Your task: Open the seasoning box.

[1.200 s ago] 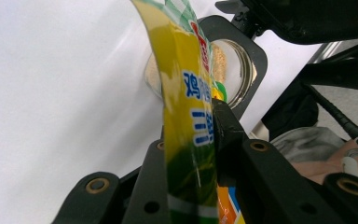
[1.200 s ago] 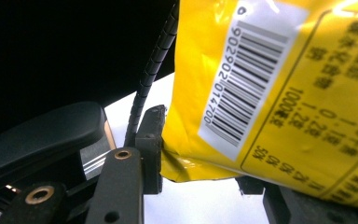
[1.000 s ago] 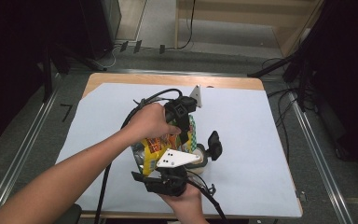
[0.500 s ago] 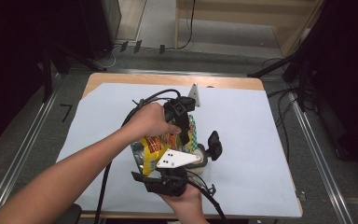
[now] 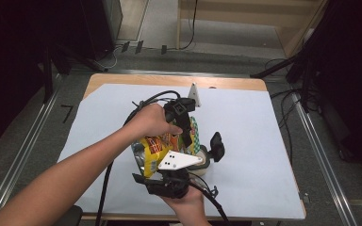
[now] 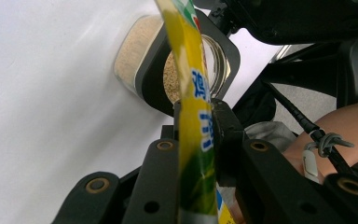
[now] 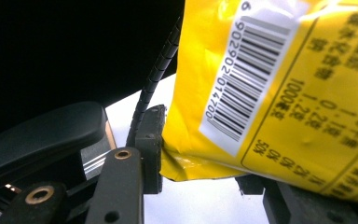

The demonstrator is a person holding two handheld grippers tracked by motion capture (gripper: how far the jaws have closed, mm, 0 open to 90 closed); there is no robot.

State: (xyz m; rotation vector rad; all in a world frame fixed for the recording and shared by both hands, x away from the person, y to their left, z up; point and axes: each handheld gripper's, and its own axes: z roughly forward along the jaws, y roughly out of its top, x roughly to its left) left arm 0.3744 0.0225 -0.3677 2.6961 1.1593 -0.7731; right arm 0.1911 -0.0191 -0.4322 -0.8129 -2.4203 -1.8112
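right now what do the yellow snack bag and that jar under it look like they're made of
Yellow snack bag: looks like thin glossy plastic film, likely foil-lined; it creases, shines, carries a printed barcode, and a silvery edge shows in the high view.

Jar: seems clear glass or hard plastic, hard to say which; pale tan grains show through its wall. Its dark collar looks like matte black plastic.

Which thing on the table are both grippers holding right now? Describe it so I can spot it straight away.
On the pale sheet covering the table, look near the front edge, between the person's two hands. There the left gripper and the right gripper both clamp a yellow snack bag. Its yellow printed foil and barcode set it apart from the small jar of tan grains beside it.
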